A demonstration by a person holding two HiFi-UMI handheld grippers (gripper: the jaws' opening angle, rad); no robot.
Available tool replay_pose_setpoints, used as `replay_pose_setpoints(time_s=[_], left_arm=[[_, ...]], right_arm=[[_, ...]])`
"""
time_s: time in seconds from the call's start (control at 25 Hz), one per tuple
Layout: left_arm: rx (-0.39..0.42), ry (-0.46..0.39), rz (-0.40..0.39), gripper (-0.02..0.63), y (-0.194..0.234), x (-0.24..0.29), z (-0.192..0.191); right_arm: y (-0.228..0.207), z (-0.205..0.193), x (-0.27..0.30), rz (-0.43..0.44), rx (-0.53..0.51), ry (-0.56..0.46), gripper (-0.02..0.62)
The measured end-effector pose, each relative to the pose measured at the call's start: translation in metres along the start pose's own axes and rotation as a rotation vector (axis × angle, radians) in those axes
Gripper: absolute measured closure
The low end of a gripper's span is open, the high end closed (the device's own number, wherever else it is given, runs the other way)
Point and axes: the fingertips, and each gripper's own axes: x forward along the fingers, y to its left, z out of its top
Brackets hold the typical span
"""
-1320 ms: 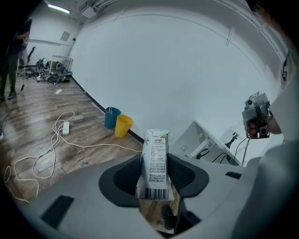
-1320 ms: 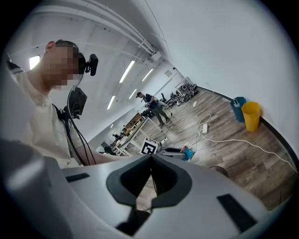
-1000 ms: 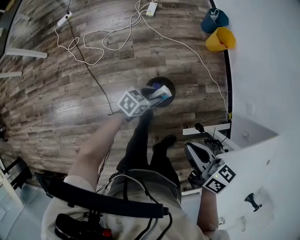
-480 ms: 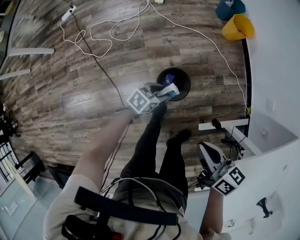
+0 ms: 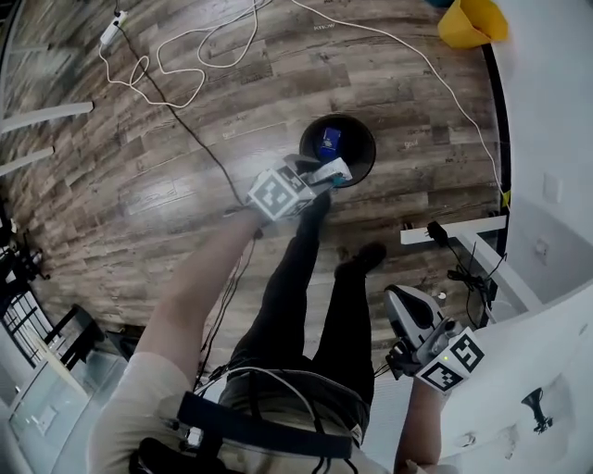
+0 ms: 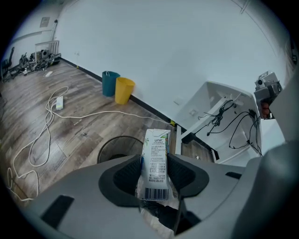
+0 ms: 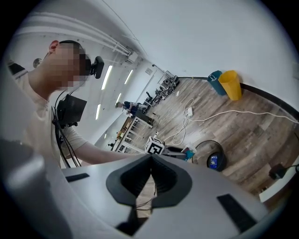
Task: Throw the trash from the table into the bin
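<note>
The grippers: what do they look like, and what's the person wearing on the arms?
The left gripper and right gripper both have light grey plastic shells with dark ribbed pads. Each carries a white cube with black square markers. The person wears a beige short-sleeved shirt, and black straps run across the back.

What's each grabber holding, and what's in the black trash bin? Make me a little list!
Left gripper: jaws shut on a small drink carton
Right gripper: jaws shut, nothing in them
Black bin: stands on the wood floor, with a blue item inside
Carton's place: by the bin's near rim in the head view, not in it
Also there: yellow bucket by the wall
</note>
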Motion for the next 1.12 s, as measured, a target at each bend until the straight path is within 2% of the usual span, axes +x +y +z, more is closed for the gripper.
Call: replay_pose_setpoints(time_s=[0.12, 0.24, 0.48, 0.68, 0.76, 0.96, 1.12], left_arm=[[0.004, 0.040, 0.003, 0.420, 0.004, 0.022, -0.014], [-0.036, 0.073, 0.008, 0.420, 0.009, 0.043, -0.030], [-0.197, 0.076, 0.051, 0.420, 0.030, 0.084, -0.047], [-0.370, 0.060, 0.074, 0.420, 0.050, 0.100, -0.054], [-0.414, 0.060, 0.078, 0.420, 0.055, 0.103, -0.058], [-0.419, 0.098, 0.109, 0.420, 0.068, 0.116, -0.067], [-0.393, 0.131, 0.134, 0.420, 0.077, 0.130, -0.071]], right_arm=[[-0.015, -0.009, -0.001, -0.003, 0.014, -0.001, 0.588], [-0.022, -0.015, -0.006, -0.012, -0.003, 0.017, 0.588], [-0.040, -0.018, -0.022, -0.031, 0.021, 0.008, 0.588], [-0.050, -0.024, -0.018, -0.032, 0.050, 0.003, 0.588], [-0.051, -0.025, -0.014, -0.028, 0.056, 0.007, 0.588], [-0.058, -0.029, -0.006, -0.025, 0.062, 0.016, 0.588], [-0.063, -0.037, -0.002, -0.026, 0.080, 0.015, 0.588]])
